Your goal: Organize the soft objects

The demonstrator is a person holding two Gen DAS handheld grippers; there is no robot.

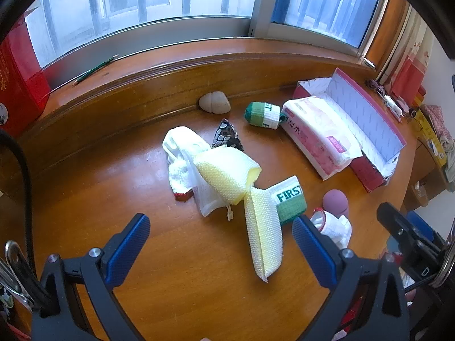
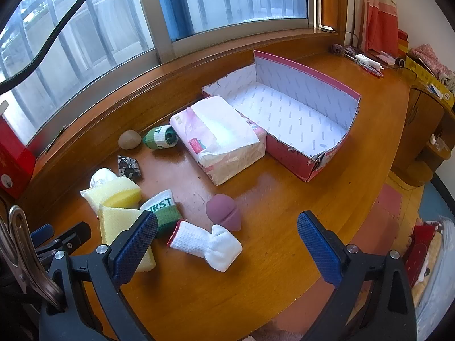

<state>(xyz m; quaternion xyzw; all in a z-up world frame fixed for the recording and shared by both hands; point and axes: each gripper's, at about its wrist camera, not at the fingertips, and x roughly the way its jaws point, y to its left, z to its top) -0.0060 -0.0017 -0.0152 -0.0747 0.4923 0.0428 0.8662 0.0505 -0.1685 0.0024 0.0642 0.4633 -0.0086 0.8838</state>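
tongs on both sides stand released and carry nothing: the left tongs (image 1: 220, 231) hang over the counter (image 1: 176, 292) with the long yellow sponge (image 1: 263, 233) lying between their blue pads, and the right tongs (image 2: 227, 227) hang with the white sock (image 2: 212, 243) between theirs, neither touching what lies below.

just past the right tongs sits a mauve makeup sponge (image 2: 223, 213), and beside the sock a rolled green-and-white sock (image 2: 165, 209) marked "first". a second yellow sponge (image 1: 224, 172) rests across a white mesh bag (image 1: 187, 167) in the left view. farther out lie a patterned pouch (image 1: 227, 137), a beige sponge (image 1: 213, 103), another rolled green sock (image 1: 263, 113), and a tissue pack (image 2: 221, 139) touching the open pink box (image 2: 335, 91), whose inside looks bare.

by my reading the sorting has hardly begun; this is the approach before a first pick. the next move likely calls for lowering one pair of tongs over its nearest soft piece, pinching it mid-body, then carrying it to the box, well apart to the right.
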